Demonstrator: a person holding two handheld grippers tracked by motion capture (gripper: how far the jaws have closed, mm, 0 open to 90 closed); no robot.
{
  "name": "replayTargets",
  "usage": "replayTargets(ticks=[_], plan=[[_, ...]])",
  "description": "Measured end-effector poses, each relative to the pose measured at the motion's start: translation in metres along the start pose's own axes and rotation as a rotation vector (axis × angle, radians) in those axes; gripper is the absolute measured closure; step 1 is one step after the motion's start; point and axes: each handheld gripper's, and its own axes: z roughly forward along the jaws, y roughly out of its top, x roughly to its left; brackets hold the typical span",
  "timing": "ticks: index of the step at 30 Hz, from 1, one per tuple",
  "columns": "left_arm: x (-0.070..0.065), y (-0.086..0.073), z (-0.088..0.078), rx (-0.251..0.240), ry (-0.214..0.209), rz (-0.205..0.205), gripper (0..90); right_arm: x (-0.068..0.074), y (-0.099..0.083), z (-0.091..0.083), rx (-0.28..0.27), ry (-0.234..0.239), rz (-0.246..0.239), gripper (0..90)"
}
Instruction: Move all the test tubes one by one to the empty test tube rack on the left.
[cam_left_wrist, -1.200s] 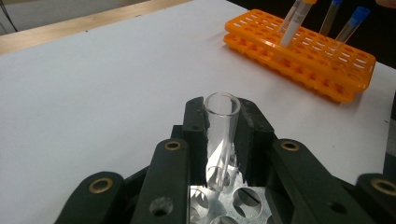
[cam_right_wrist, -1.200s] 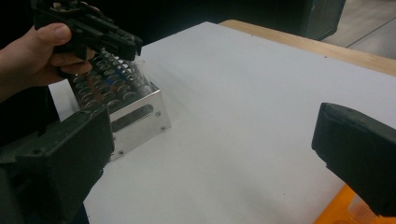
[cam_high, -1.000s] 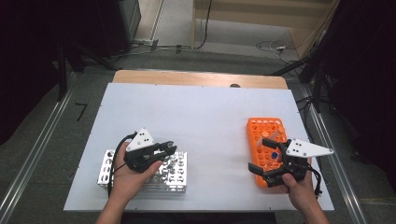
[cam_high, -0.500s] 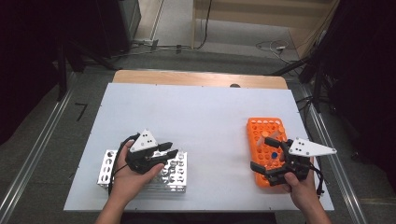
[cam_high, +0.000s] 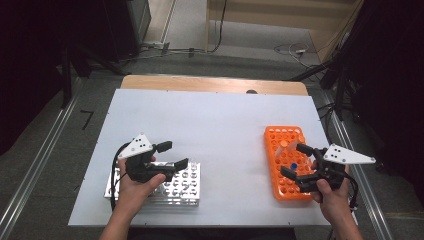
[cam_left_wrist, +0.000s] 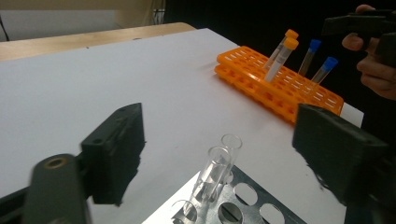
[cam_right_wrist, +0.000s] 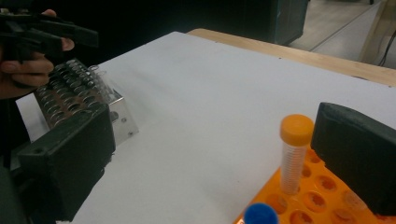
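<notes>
Hovering over the perforated silver metal tube rack (cam_high: 175, 186) at the near left of the white table (cam_high: 210, 130), the left gripper (cam_high: 172, 156) is holding its black jaws spread wide, having just been opening, with two uncapped clear glass tubes (cam_left_wrist: 217, 165) standing in the rack between them, untouched. At the near right, the right gripper (cam_high: 295, 161) is poised above the orange plastic tube rack (cam_high: 280, 137), its jaws likewise parted and pressing on nothing (an orange-capped plastic tube (cam_right_wrist: 295, 154) is standing upright in a hole between them, a blue cap (cam_right_wrist: 261, 214) just nearer). Farther off, a bare wooden strip (cam_high: 210, 83) is edging the table.
</notes>
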Motion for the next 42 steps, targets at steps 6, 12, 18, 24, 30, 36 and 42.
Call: replayTargets(ticks=[6, 12, 18, 24, 30, 36, 42], plan=[[-0.001, 0.000, -0.001, -0.015, -0.024, 0.015, 0.0, -0.014, -0.003, -0.011, -0.018, -0.058, 0.033, 1.2], [-0.001, 0.000, -0.003, -0.031, -0.022, 0.014, 0.0, -0.027, -0.006, -0.020, -0.029, -0.110, 0.076, 2.6], [-0.001, 0.000, -0.003, -0.022, -0.018, 0.021, 0.0, -0.043, -0.014, -0.026, -0.026, -0.173, 0.132, 5.1], [-0.001, 0.000, -0.003, -0.022, -0.014, 0.024, 0.0, -0.059, -0.028, -0.027, 0.001, -0.215, 0.168, 16.2], [-0.001, 0.000, -0.003, -0.021, -0.015, 0.026, 0.0, -0.074, -0.048, -0.020, 0.064, -0.170, 0.216, 33.1], [-0.001, 0.000, -0.003, -0.018, -0.013, 0.028, 0.0, -0.077, -0.058, -0.016, 0.107, -0.128, 0.214, 47.2], [0.000, 0.000, -0.004, -0.025, -0.015, 0.023, 0.0, -0.076, -0.065, -0.012, 0.155, -0.105, 0.195, 58.3]])
